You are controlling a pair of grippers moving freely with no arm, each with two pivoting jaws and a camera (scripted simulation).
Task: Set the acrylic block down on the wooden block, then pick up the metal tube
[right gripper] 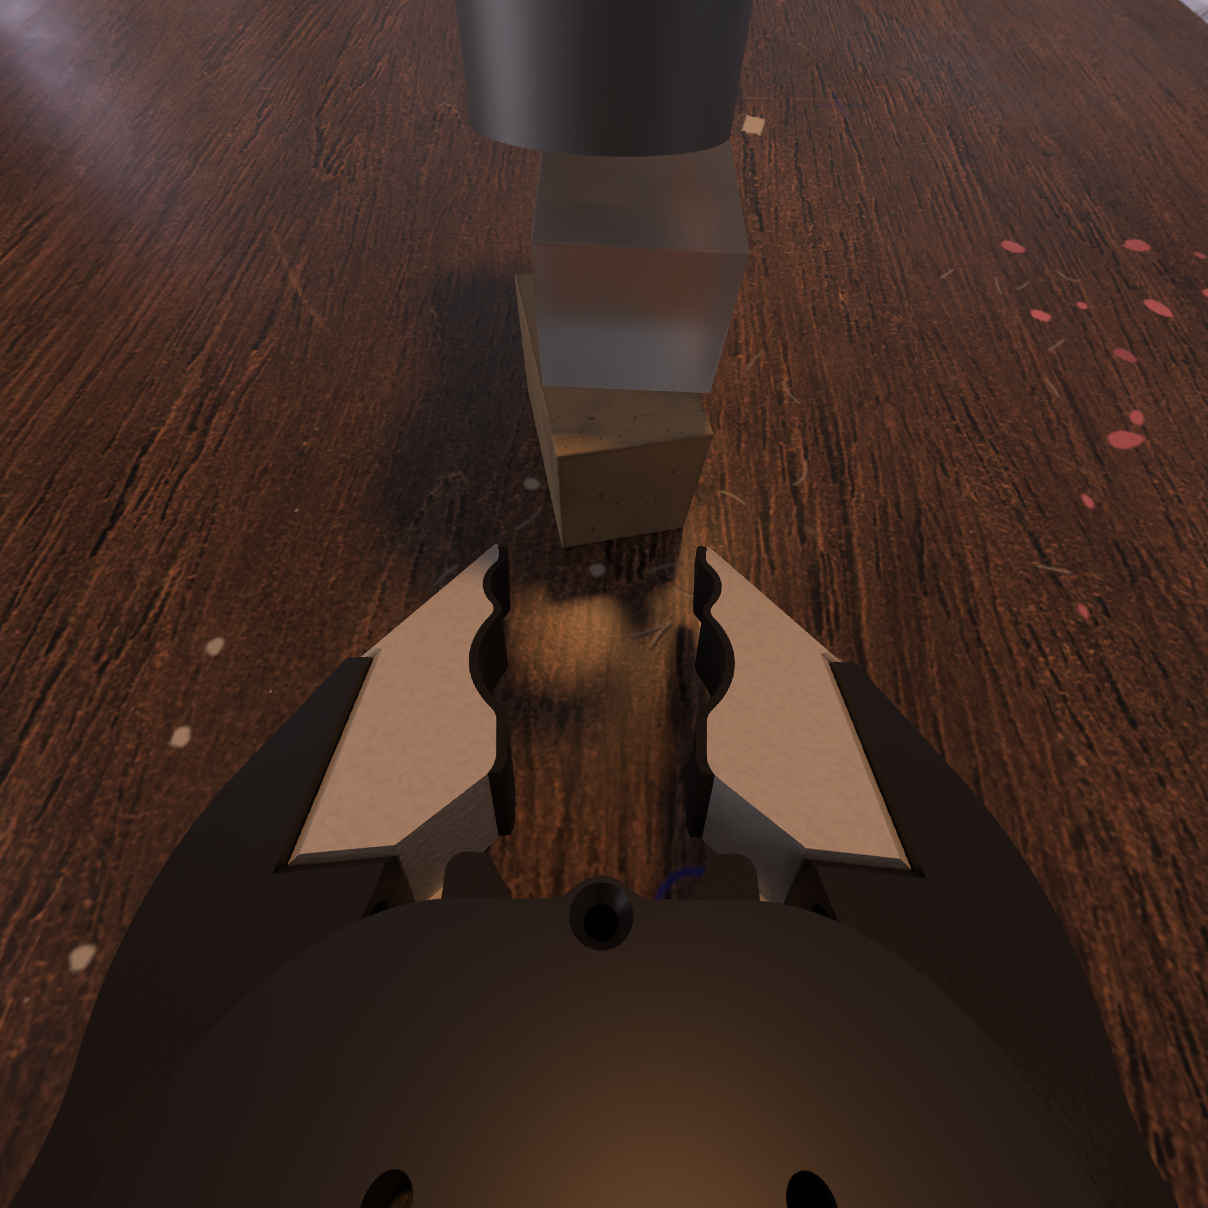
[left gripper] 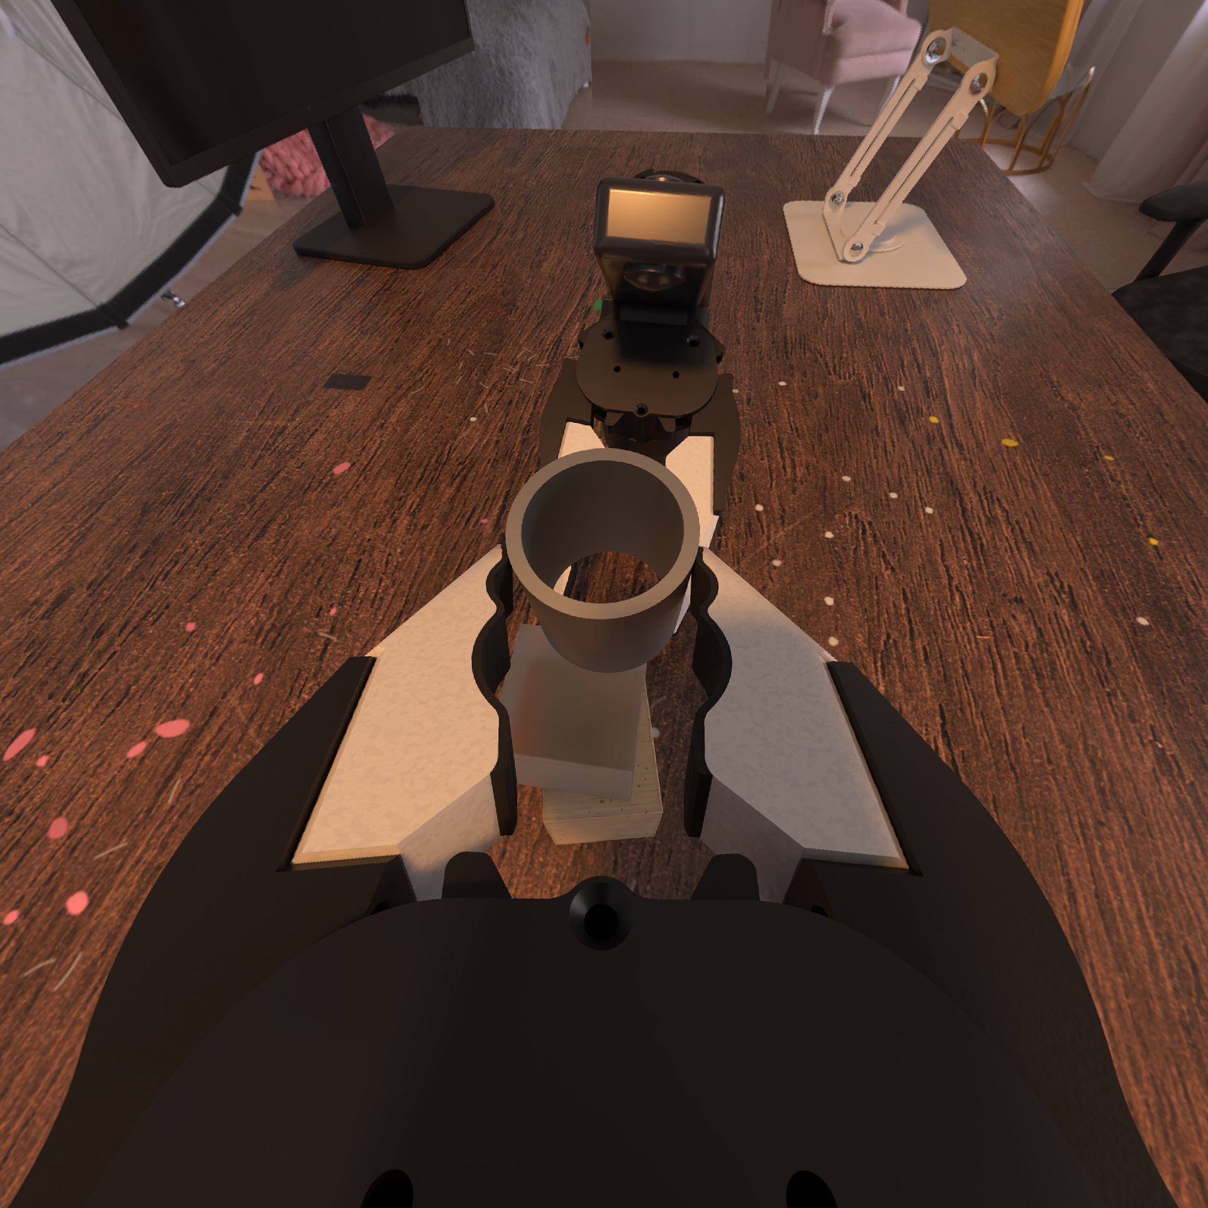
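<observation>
My left gripper (left gripper: 603, 578) is shut on the grey metal tube (left gripper: 598, 627), gripping its sides at the fingertips and holding it upright in the air above the stack. The frosted acrylic block (left gripper: 567, 732) rests on the pale wooden block (left gripper: 611, 820), slightly askew. In the right wrist view the tube (right gripper: 601, 72) hangs over the acrylic block (right gripper: 637, 314) and the wooden block (right gripper: 624, 484). My right gripper (right gripper: 601, 578) is open and empty, low over the table just short of the wooden block. One of its fingers (left gripper: 693, 461) shows beyond the tube.
The dark wooden table (left gripper: 948, 555) carries pink, white and yellow paint specks. A black monitor (left gripper: 261, 72) on its stand (left gripper: 392, 225) is at the far left. A cream lamp arm on a square base (left gripper: 872, 245) is at the far right. A dark chair (left gripper: 1170, 287) is at the right edge.
</observation>
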